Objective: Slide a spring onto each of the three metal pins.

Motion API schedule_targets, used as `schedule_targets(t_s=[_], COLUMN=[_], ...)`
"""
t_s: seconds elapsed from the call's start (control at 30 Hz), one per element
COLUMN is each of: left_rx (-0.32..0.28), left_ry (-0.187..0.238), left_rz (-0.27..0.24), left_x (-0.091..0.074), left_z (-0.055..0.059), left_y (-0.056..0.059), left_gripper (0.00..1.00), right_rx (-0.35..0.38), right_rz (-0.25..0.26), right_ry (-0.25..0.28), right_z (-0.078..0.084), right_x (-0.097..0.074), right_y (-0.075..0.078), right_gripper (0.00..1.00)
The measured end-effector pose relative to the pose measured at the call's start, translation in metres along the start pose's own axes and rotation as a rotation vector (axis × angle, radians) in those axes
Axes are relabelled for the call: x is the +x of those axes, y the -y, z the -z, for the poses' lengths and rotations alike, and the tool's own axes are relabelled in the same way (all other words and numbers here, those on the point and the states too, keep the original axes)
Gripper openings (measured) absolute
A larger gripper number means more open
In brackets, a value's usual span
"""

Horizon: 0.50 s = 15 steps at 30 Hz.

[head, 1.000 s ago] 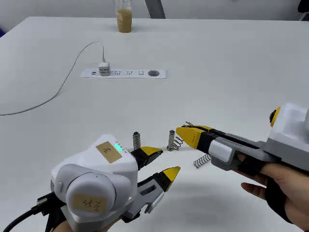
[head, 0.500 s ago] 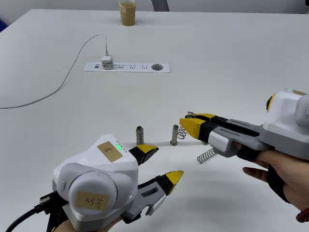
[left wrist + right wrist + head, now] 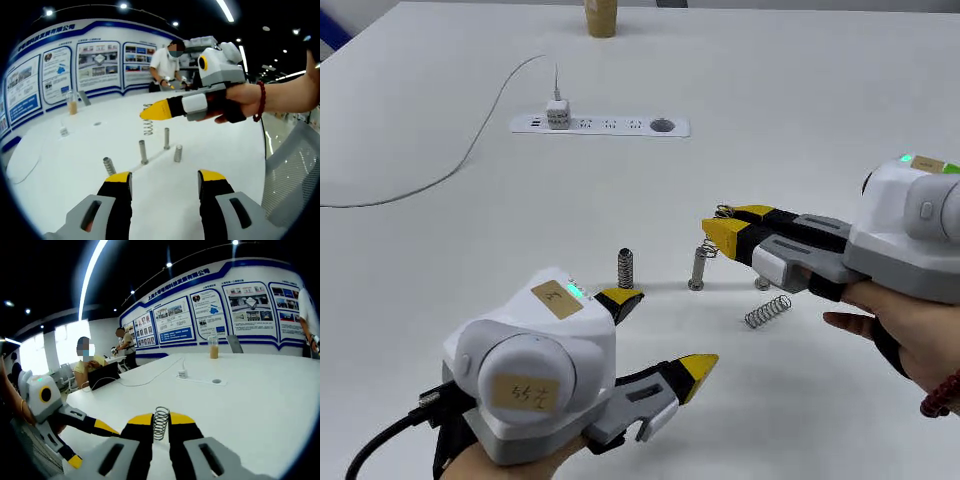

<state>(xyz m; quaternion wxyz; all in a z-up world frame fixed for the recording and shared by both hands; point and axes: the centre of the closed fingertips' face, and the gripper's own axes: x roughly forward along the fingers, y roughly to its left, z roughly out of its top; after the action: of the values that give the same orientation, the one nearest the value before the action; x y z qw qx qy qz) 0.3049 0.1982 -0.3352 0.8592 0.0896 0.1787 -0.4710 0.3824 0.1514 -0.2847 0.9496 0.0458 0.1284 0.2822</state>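
Left gripper [image 3: 660, 331]: nearest me, jaws spread wide with nothing in them, hovering just short of the pins.
Loose spring [image 3: 767, 311]: lies on its side on the white table [image 3: 820, 120], on the near right of the pins.
Sprung pin [image 3: 625, 268]: leftmost, upright, already wearing its coil.
Bare pin [image 3: 697, 268]: middle one, upright, uncovered; a third pin [image 3: 762, 284] peeps out below the right gripper.
Right gripper [image 3: 722, 226]: clenched across the held spring [image 3: 709, 248], whose lower end hangs close above the bare pin's top.
Handling: I'd reckon the spring is light, squashy and quick to flick away. Pinch it gently across the middle coils, leaving the lower end open.
Far side: power strip [image 3: 610, 126], then a cup [image 3: 601, 18].
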Motion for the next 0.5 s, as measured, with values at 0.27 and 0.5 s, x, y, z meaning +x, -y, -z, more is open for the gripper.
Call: schedule_targets(t_s=[0.27, 0.5], left_rx=[-0.030, -0.044], left_ry=[0.000, -0.002], left_rz=[-0.016, -0.026], left_x=[-0.001, -0.001], left_z=[0.003, 0.006], left_y=[-0.006, -0.009], left_gripper=[0.65, 0.74], right_rx=[-0.047, -0.065], right_rz=[0.024, 0.037], right_ry=[-0.037, -0.063], right_z=[0.006, 0.014], right_x=[0.013, 0.018], right_y=[0.008, 0.013], right_gripper=[0.12, 0.12])
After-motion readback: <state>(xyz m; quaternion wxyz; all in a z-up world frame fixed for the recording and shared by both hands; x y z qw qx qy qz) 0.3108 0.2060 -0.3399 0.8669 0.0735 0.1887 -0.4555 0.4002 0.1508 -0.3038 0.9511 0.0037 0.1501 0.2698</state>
